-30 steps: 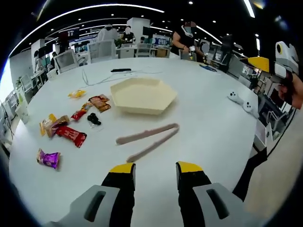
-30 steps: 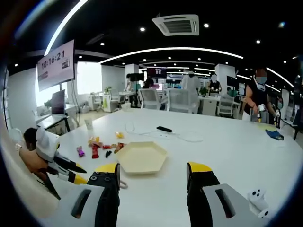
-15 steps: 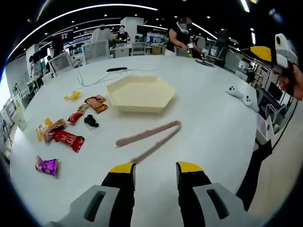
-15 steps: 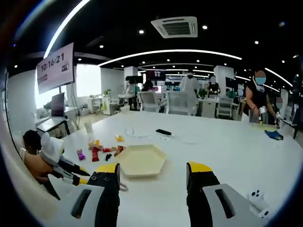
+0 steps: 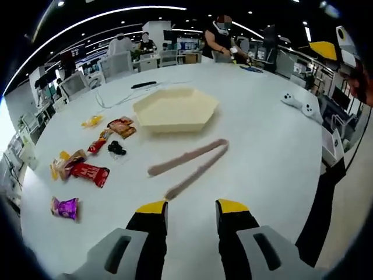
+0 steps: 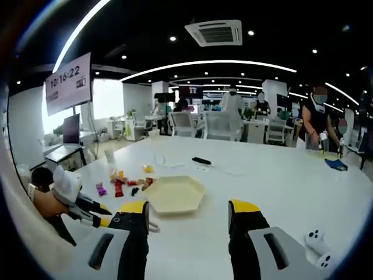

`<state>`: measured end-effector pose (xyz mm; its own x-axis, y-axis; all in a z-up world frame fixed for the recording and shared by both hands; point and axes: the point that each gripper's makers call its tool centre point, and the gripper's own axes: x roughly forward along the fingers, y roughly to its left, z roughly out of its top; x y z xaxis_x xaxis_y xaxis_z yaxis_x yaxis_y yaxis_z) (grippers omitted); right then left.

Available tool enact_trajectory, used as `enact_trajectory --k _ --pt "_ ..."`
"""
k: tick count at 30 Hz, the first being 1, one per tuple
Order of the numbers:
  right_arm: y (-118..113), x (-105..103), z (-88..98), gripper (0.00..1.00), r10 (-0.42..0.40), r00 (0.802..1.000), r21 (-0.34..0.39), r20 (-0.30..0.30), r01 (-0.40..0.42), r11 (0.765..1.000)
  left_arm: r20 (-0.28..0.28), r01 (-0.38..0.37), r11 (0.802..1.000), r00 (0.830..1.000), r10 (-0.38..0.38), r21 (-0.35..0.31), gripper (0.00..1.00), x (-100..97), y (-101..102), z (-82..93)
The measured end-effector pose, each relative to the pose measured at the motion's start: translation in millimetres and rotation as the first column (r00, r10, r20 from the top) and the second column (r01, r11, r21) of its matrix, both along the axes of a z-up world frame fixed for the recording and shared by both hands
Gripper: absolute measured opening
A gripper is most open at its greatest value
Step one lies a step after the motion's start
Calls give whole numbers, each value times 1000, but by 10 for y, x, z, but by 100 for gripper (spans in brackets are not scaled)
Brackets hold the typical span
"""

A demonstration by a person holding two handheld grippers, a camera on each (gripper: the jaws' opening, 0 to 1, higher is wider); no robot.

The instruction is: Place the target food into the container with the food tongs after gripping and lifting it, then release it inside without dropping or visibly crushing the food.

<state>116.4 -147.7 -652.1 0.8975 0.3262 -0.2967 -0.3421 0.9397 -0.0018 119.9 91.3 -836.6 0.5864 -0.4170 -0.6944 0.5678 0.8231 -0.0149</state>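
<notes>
Our left gripper [image 5: 191, 205] hovers over the white surface [image 5: 268, 146] with its fingers [image 5: 152, 209] a narrow way apart and nothing between them. Just beyond the tips lie the food tongs [image 5: 189, 165], flat on the surface, their two arms spread into a slim V whose joined end points toward the cream hexagonal container [image 5: 175, 109]. The container sits a little farther off, apart from the tongs. To the left of both we see the snacks scattered on the surface: a purple packet [image 5: 65, 207], a red packet [image 5: 90, 172], an orange packet [image 5: 121, 126], a yellow one [image 5: 93, 121] and a small black item [image 5: 116, 149]. A white game controller [image 5: 302, 105] rests well to the right. Our right gripper [image 6: 190, 207] is held higher, its fingers [image 6: 246, 208] wide apart and empty, looking across the container [image 6: 173, 194] from the other side, with the left gripper [image 6: 78, 204] in a hand at the lower left.
</notes>
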Motion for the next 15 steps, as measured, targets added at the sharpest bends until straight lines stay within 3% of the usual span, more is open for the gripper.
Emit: enact_trajectory --k 4,12,15 --pt "0 -44 -7 55 4 1000 1 -3 -4 1000 -4 36 999 999 -36 17 32 -6 -1 -23" --pt "-30 -91 -18 55 -1 1000 -8 -3 1 1000 2 40 999 999 -40 27 33 61 18 -30" --pt "-24 -99 15 48 8 1000 4 9 -8 1000 0 59 997 998 -59 50 36 83 19 -60"
